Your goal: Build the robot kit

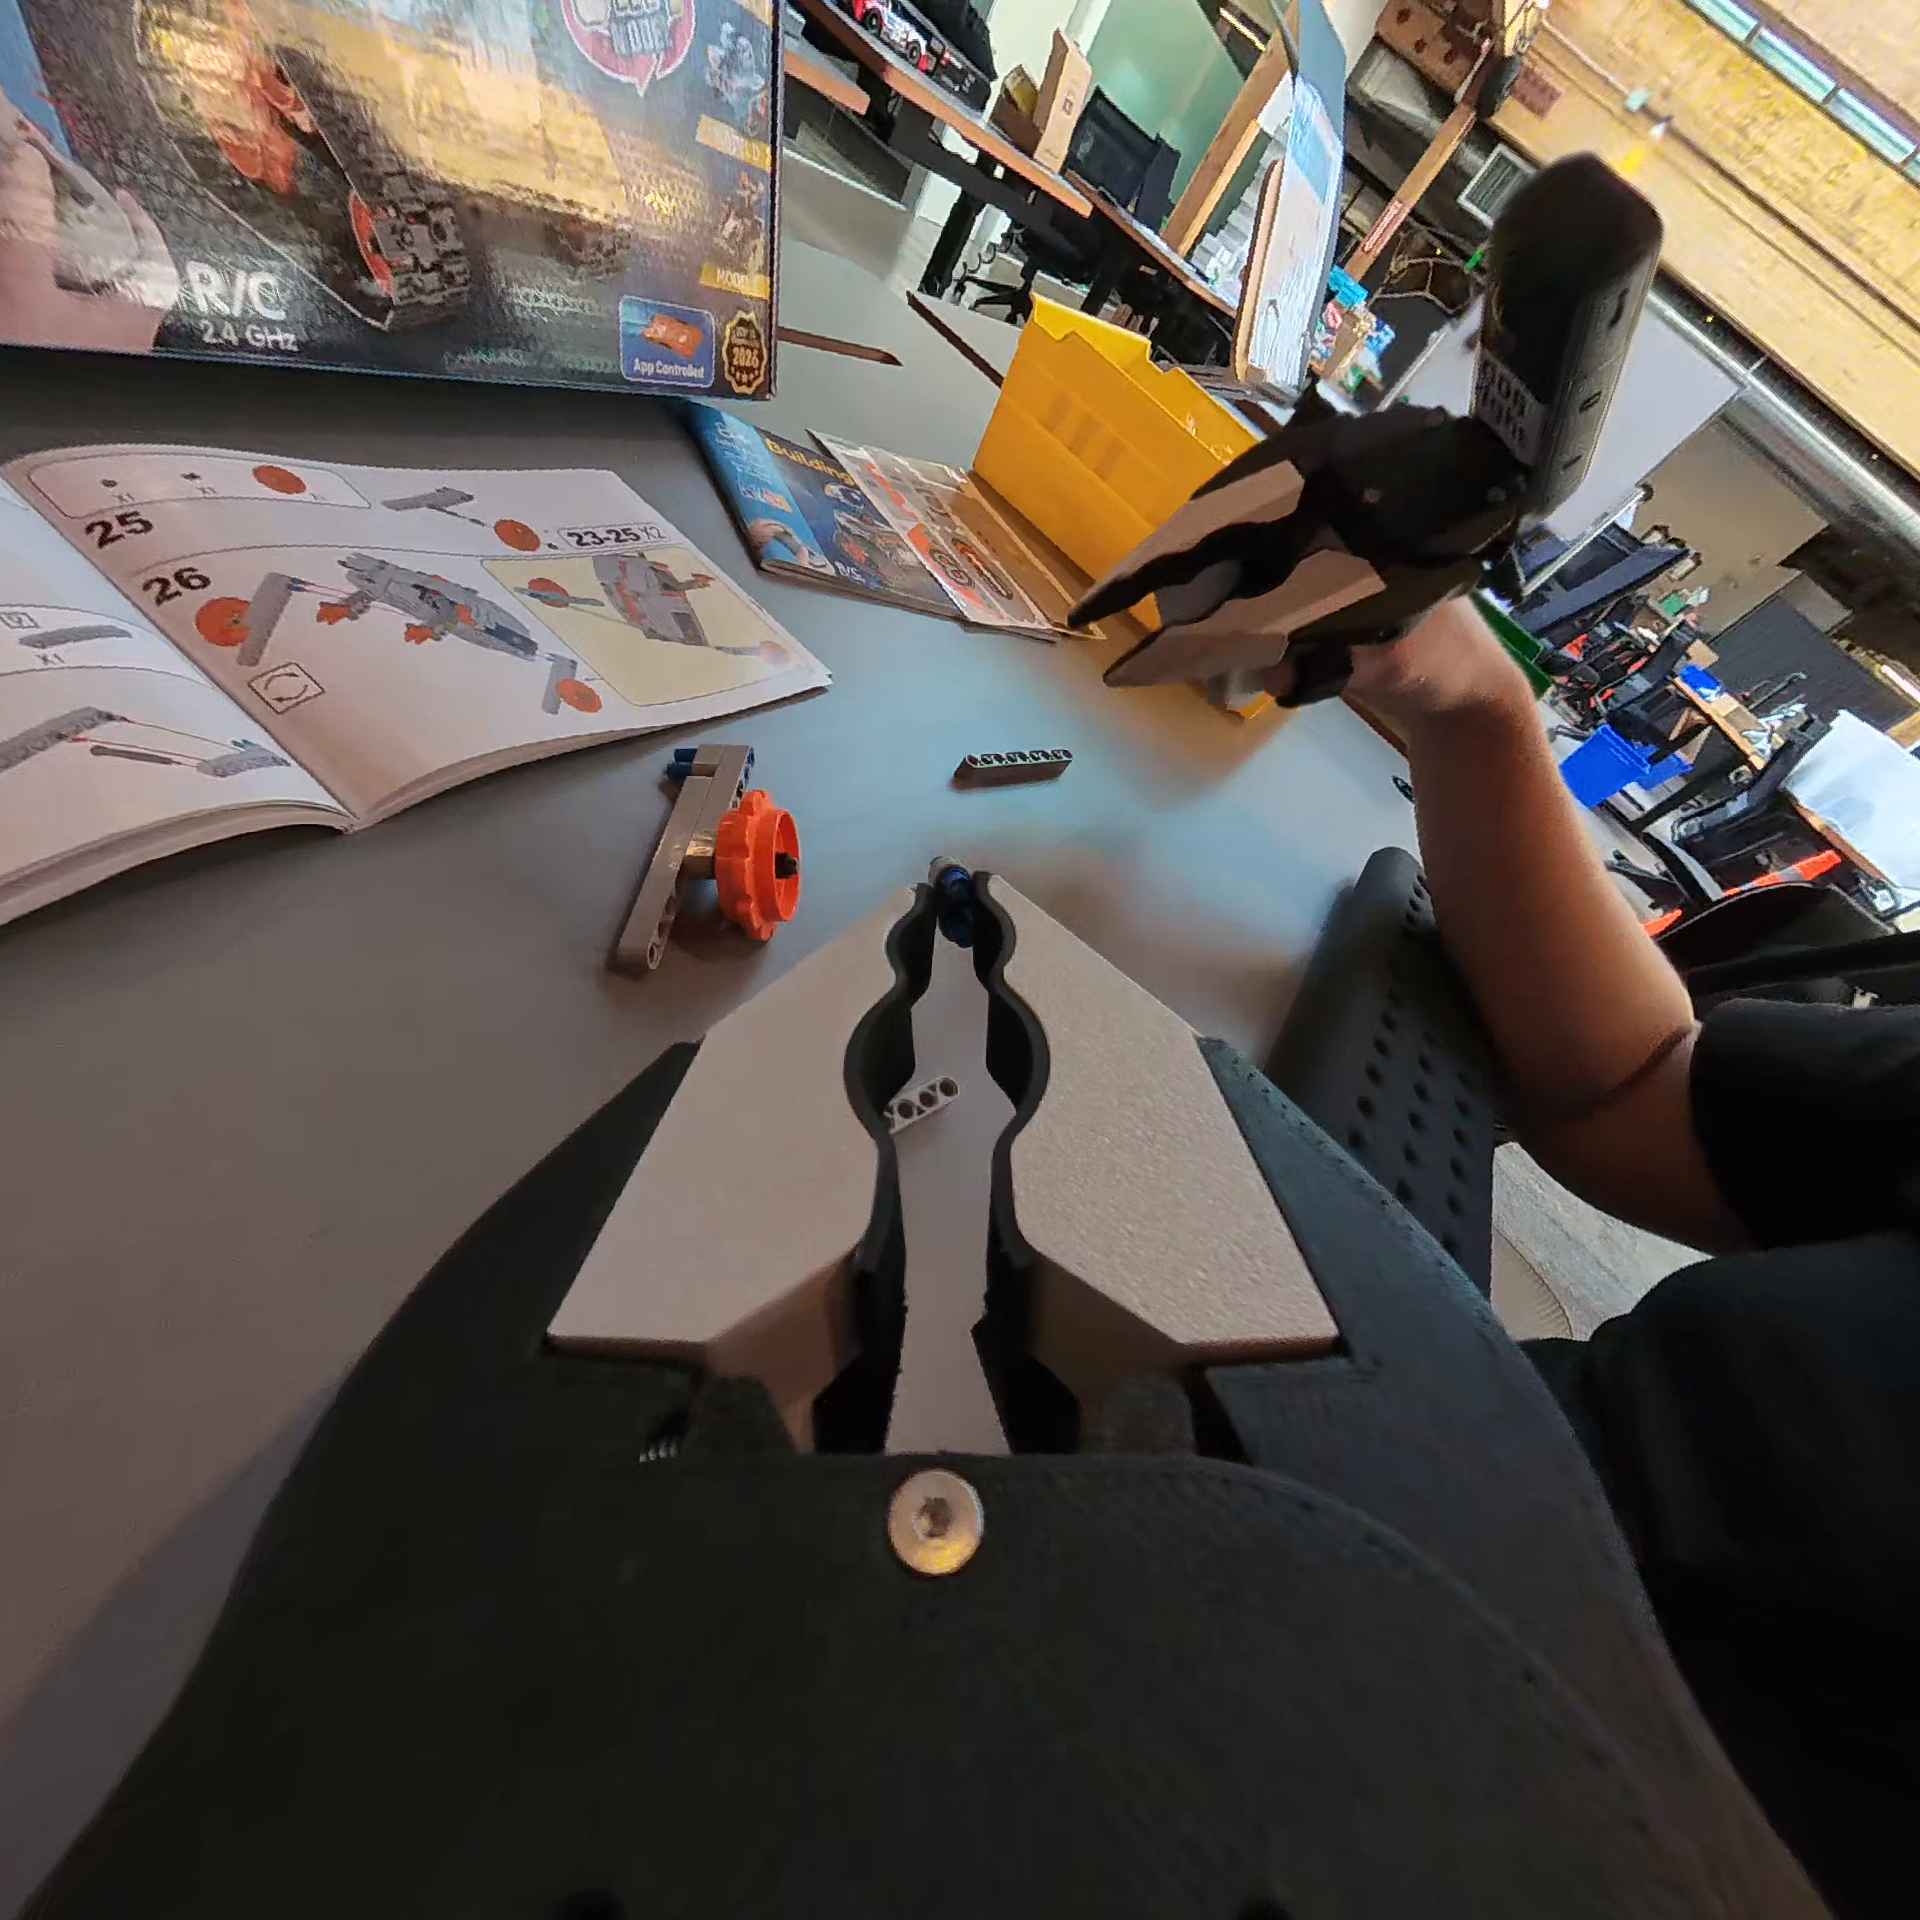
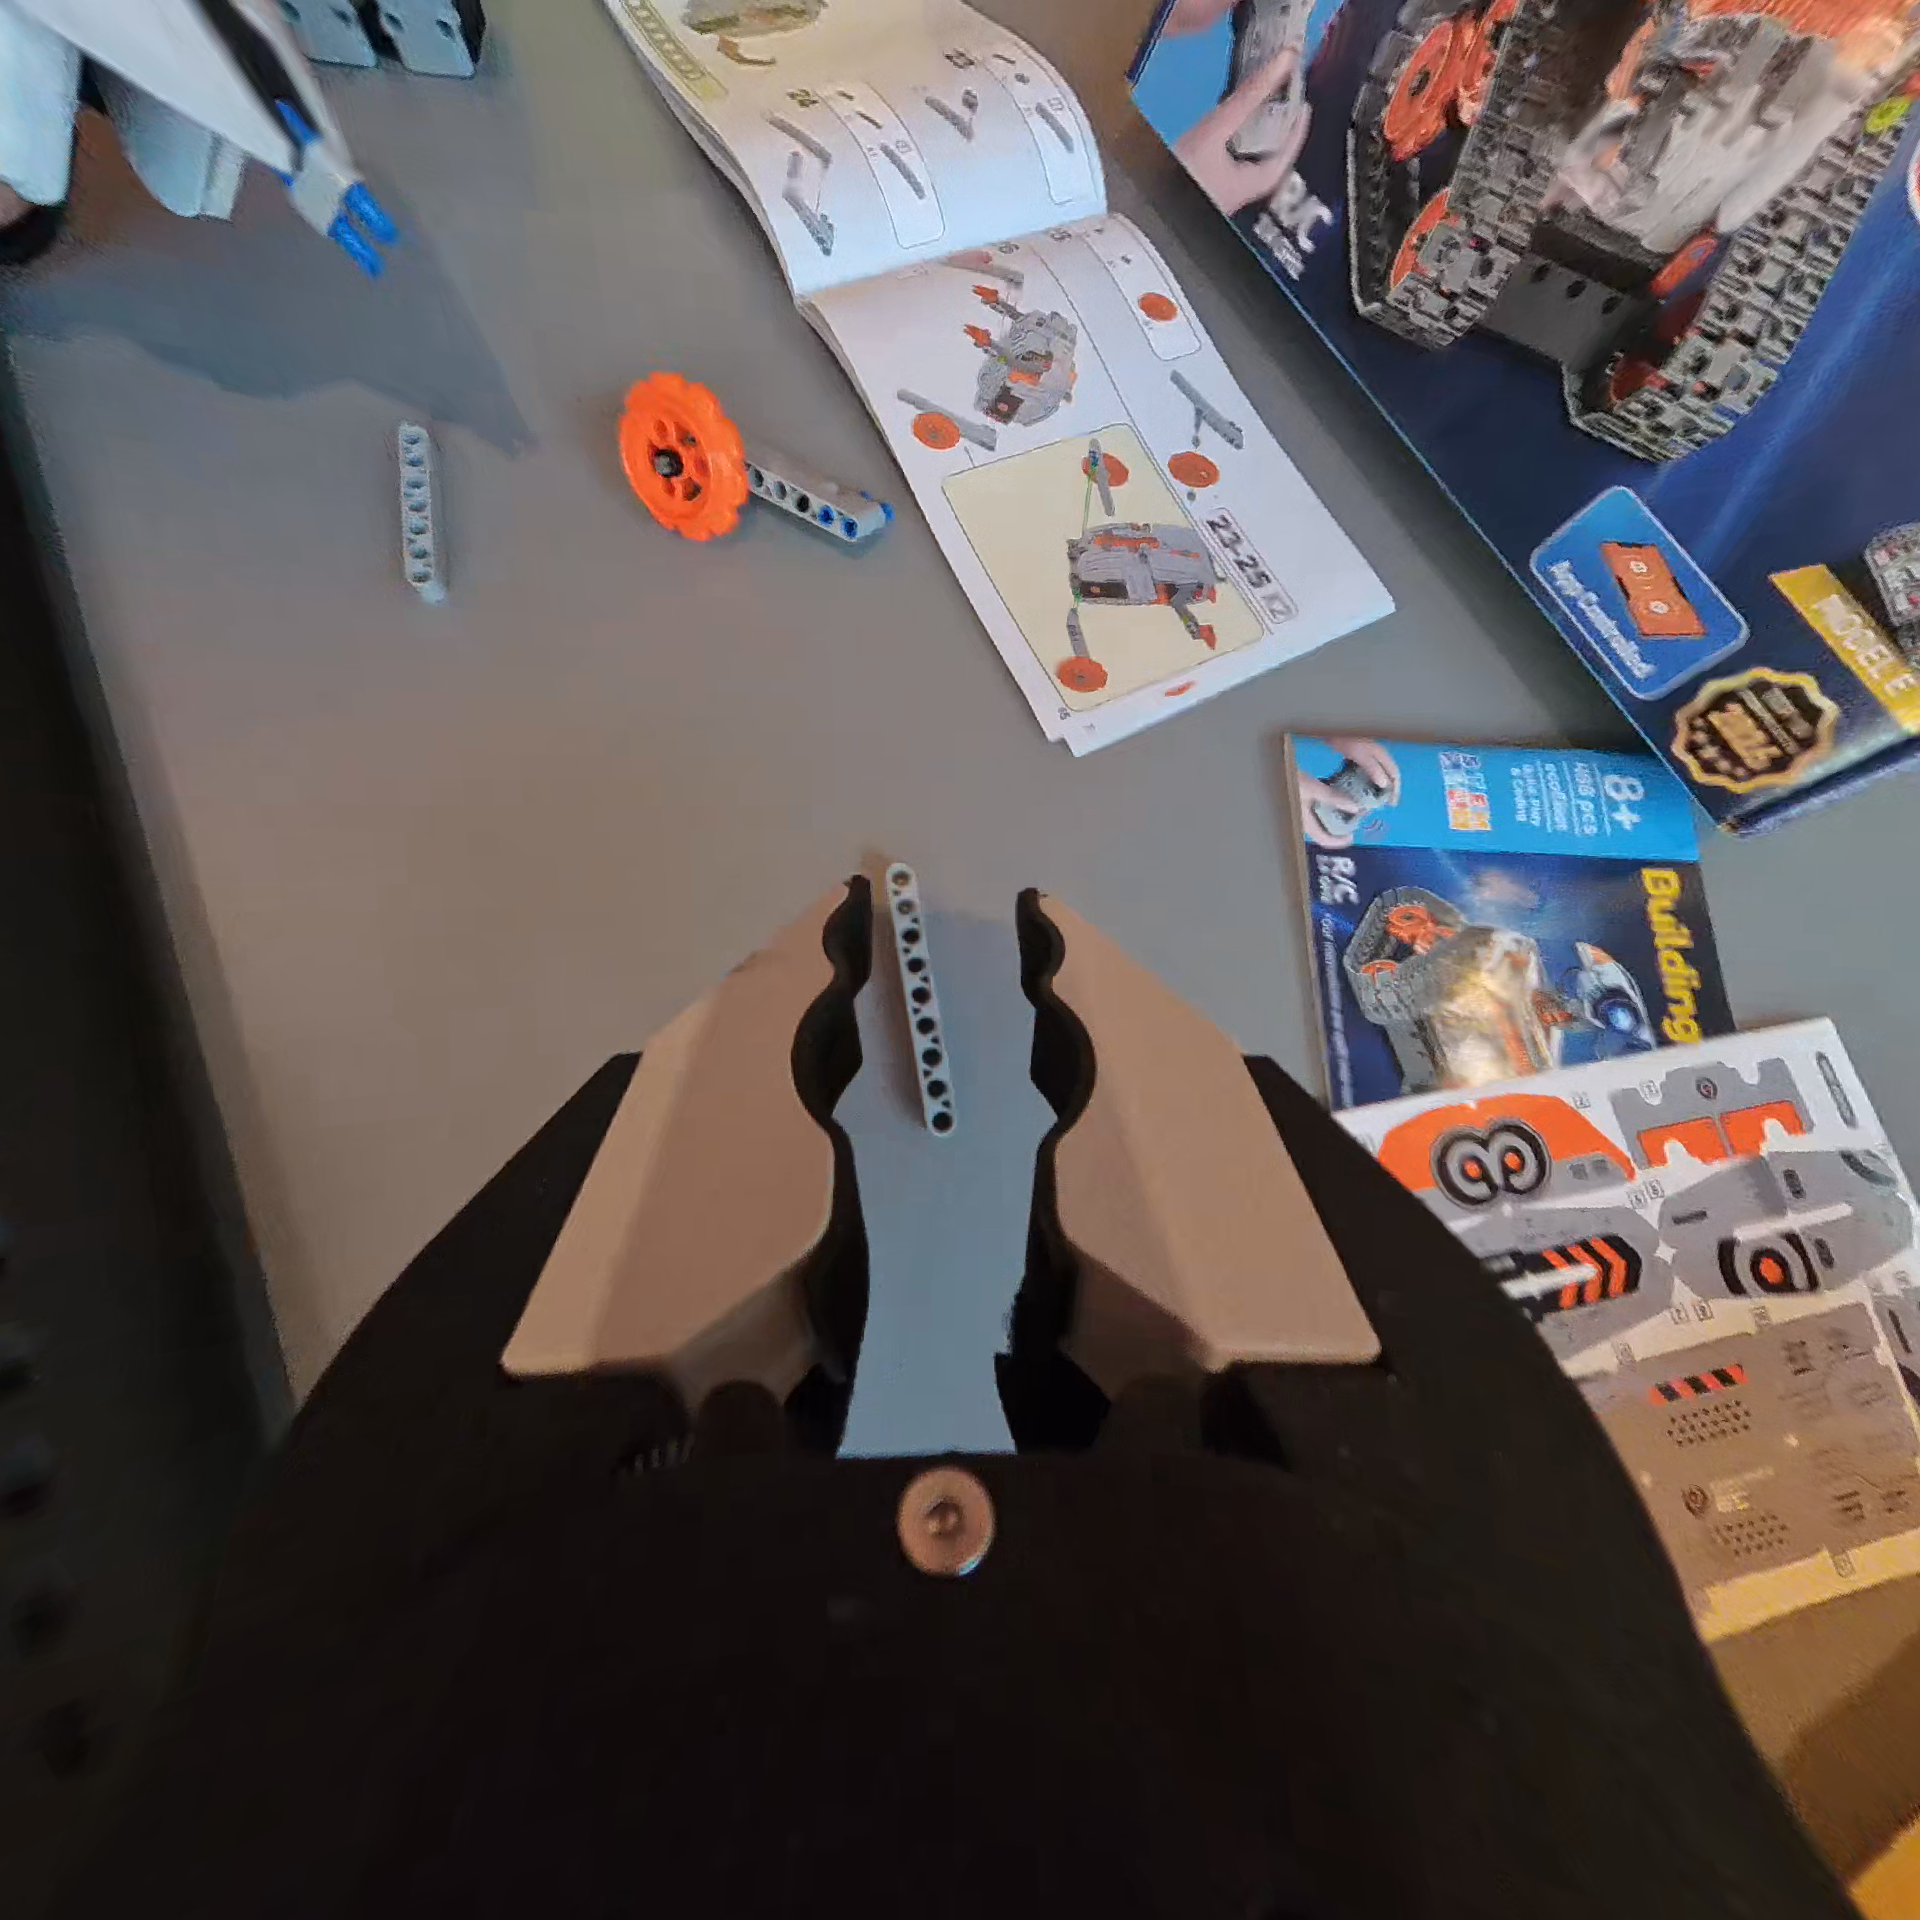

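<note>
Pin (image 1: 952, 902), blue, sits pinched at the left gripper (image 1: 954, 894) tips; the right gripper (image 2: 943, 894) hangs parted over a grey holed beam (image 2: 920, 997) (printed instruction booklet (image 2: 1039, 416) lies nearby).

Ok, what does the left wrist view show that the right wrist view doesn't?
Only the left wrist view: a yellow bin and the person's arm. Only the right wrist view: grey blocks at its top left. Both: the orange wheel, open booklet, printed box, the left hand-held gripper shut on a blue pin, the right hand-held gripper open.
</note>
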Demonstrator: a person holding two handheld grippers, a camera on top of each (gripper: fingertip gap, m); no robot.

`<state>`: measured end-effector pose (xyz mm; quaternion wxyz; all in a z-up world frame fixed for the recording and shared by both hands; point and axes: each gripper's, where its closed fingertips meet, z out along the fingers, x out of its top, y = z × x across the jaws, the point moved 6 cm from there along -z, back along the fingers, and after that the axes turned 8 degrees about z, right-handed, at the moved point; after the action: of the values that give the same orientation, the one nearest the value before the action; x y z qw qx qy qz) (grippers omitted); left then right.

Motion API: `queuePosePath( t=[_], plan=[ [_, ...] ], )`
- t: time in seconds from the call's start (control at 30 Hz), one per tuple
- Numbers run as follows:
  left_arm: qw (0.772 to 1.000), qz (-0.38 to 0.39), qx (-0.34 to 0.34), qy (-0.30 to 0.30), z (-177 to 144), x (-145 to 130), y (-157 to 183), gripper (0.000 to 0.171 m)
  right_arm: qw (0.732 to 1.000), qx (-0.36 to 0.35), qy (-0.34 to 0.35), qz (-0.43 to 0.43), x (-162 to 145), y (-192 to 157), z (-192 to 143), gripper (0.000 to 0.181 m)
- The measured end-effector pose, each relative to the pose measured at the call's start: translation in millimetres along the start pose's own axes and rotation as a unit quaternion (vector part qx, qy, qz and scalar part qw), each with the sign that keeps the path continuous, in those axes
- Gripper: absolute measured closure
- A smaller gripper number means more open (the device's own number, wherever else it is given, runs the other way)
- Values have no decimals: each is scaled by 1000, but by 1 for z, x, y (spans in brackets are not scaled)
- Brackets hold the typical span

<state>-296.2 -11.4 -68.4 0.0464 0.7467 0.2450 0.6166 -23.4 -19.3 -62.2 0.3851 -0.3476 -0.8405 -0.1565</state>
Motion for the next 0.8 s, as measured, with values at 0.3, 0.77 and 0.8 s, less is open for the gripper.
queuePosePath(
  t=[0.3,0.77,0.8],
  plan=[
    [996,34,53,62,-17,11,-2,167,979,-33,-134,-147,-10,-39,37,155],
    [995,27,28,97,-23,17,4,167,983,128,-66,-112,47,-142,120,150],
    [994,21,27,99,-24,17,3,167,983,127,-72,-115,49,-147,124,150]
  ],
)
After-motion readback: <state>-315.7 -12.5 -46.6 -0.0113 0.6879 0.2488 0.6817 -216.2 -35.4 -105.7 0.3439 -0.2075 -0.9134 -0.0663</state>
